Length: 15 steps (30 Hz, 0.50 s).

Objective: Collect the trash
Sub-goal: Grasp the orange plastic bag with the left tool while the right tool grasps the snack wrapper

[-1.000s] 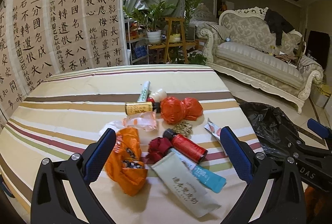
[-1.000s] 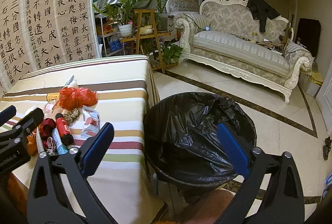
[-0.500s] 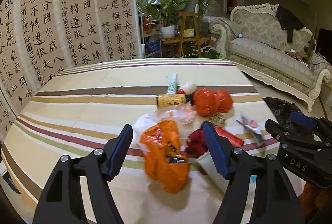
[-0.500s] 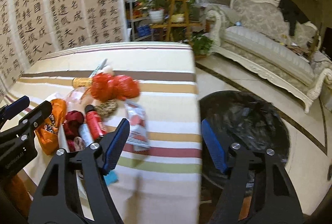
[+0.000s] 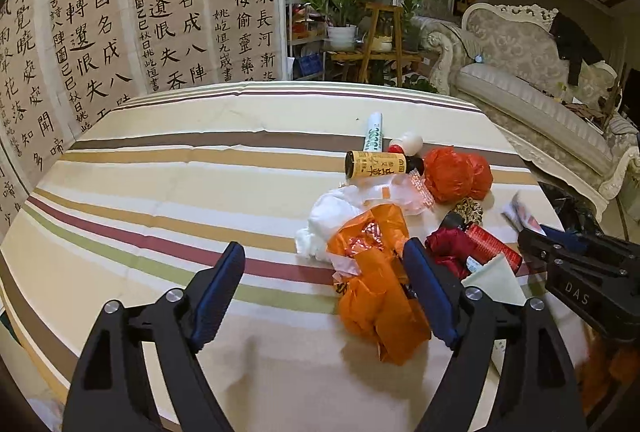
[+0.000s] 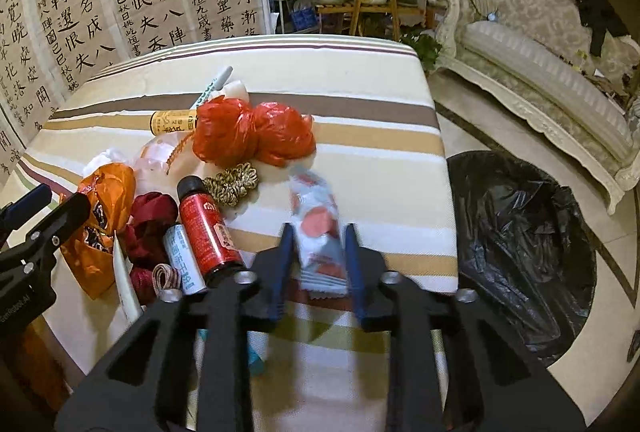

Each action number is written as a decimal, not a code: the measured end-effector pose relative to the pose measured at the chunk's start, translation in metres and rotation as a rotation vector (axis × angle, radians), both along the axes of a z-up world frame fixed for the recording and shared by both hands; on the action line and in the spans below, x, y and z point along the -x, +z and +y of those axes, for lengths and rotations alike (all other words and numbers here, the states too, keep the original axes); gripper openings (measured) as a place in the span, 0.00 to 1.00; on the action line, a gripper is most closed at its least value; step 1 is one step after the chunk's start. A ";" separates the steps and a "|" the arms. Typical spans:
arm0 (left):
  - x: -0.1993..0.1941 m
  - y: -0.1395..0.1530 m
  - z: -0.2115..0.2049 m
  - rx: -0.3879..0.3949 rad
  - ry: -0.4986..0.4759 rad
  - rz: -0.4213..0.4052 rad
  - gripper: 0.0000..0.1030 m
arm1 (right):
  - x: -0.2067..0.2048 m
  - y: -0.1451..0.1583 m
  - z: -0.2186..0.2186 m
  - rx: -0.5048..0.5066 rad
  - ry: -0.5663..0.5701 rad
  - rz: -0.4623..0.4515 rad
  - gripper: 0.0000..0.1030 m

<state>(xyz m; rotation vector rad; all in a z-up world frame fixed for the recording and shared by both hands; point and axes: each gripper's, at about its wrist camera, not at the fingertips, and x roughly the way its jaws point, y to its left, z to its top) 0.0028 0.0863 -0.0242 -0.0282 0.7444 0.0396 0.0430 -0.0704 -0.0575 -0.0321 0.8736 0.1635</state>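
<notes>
Between the closing blue pads of the right gripper lies a white snack wrapper with red printing, flat on the striped tablecloth near its edge; whether the pads already press it I cannot tell. Just left lie a red bottle with a black cap and a crumpled red plastic bag. Opening wide, the left gripper has its right pad against a crumpled orange plastic bag. Beside the table stands a black-lined bin.
</notes>
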 end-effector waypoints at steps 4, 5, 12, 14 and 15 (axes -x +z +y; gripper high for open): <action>-0.002 0.000 0.000 0.020 -0.011 0.013 0.79 | 0.003 0.002 0.000 0.001 -0.001 -0.021 0.16; -0.002 0.000 0.000 0.026 -0.016 0.019 0.79 | 0.004 0.003 0.000 0.002 -0.001 -0.027 0.16; -0.002 -0.005 -0.003 0.064 -0.067 0.063 0.56 | 0.010 0.006 -0.005 -0.024 -0.003 -0.033 0.16; -0.002 -0.006 -0.004 0.079 -0.086 0.071 0.46 | 0.011 0.006 -0.007 -0.030 -0.005 -0.036 0.16; -0.001 -0.007 -0.005 0.088 -0.098 0.072 0.43 | 0.012 0.006 -0.008 -0.033 -0.006 -0.037 0.16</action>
